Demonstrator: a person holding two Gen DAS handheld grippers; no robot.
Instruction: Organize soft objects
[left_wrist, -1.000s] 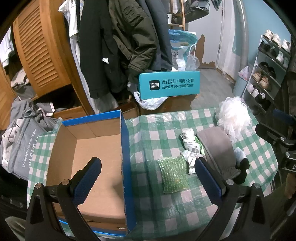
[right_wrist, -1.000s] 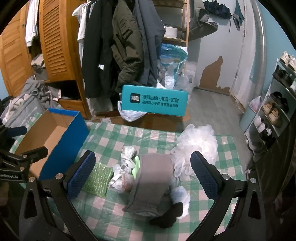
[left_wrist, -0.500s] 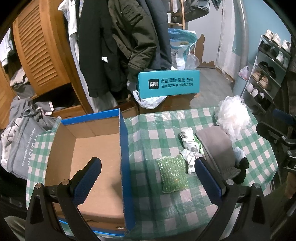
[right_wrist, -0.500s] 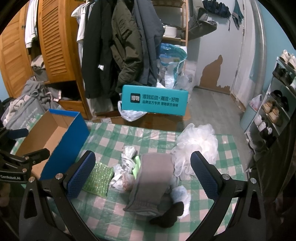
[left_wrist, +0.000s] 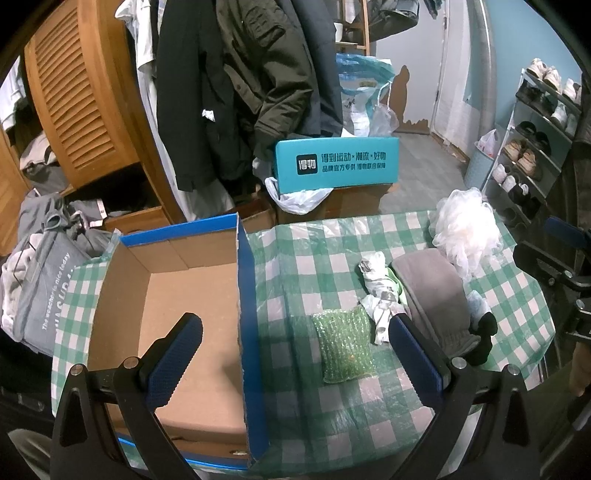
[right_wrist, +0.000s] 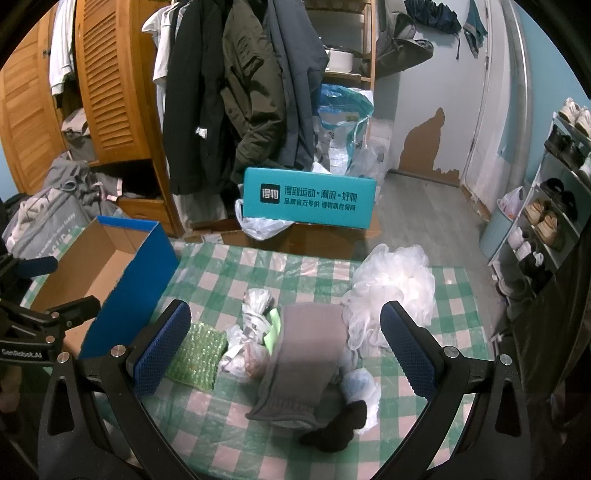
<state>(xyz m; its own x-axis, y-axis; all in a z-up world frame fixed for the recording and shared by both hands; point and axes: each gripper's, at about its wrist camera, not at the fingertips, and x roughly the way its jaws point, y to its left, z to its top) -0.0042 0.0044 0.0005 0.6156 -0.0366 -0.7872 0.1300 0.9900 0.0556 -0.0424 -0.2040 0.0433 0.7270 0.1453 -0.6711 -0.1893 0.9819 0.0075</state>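
on the checked cloth (right_wrist: 236, 273) right of the open box (left_wrist: 192, 295) lie a green pad (left_wrist: 343, 345) and grey cloth (right_wrist: 303, 354); left gripper (left_wrist: 295, 363) and right gripper (right_wrist: 282, 345) hang above, both released, empty.

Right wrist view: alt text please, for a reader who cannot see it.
The open right claw hovers over a grey folded cloth among soft items on a green checked tablecloth. An empty blue cardboard box stands at left.

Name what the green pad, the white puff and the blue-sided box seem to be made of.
Green pad: probably bubble wrap, glossy plastic with rows of raised bumps.
White puff: likely nylon mesh, translucent gathered ruffles.
Blue-sided box: cardboard, matt brown inside with a raw edge, blue printed outside.
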